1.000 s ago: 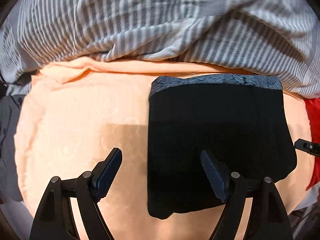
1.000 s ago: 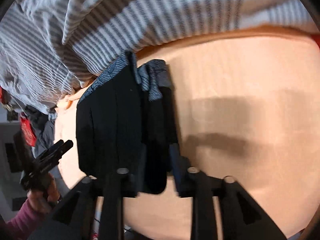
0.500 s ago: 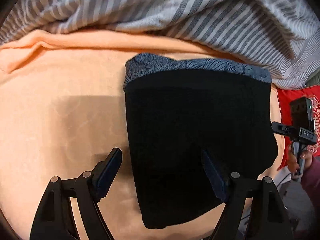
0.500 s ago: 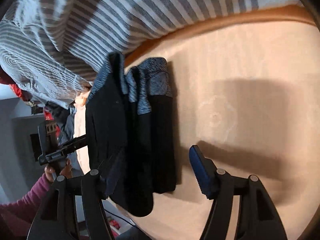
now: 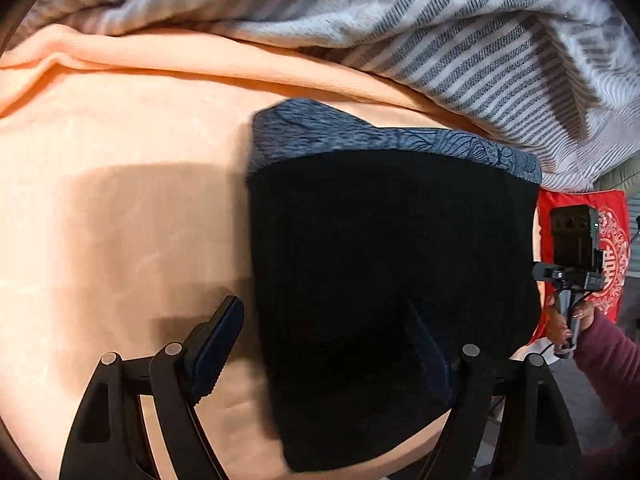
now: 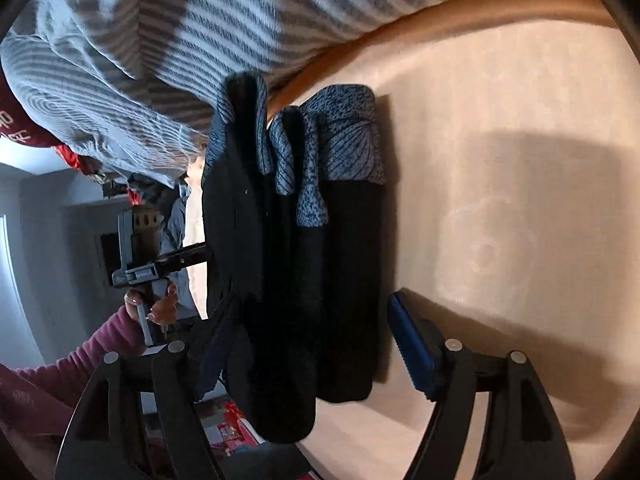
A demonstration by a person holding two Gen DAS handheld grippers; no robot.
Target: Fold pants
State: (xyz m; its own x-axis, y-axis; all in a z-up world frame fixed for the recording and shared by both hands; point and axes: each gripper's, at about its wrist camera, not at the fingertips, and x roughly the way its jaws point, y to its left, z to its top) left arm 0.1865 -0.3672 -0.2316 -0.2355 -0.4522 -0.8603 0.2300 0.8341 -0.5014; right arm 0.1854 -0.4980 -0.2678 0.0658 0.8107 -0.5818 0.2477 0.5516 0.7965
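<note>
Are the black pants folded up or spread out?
Folded. The black pants lie as a compact stack of layers on the orange sheet.

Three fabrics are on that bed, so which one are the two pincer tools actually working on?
The folded black pants with the blue patterned waistband, flat on the peach sheet. The striped grey duvet is bunched behind, beyond both open grippers.

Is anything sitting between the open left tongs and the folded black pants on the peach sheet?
Nothing visible: the left tongs open directly over the black pants; the striped blanket lies beyond the waistband.
</note>
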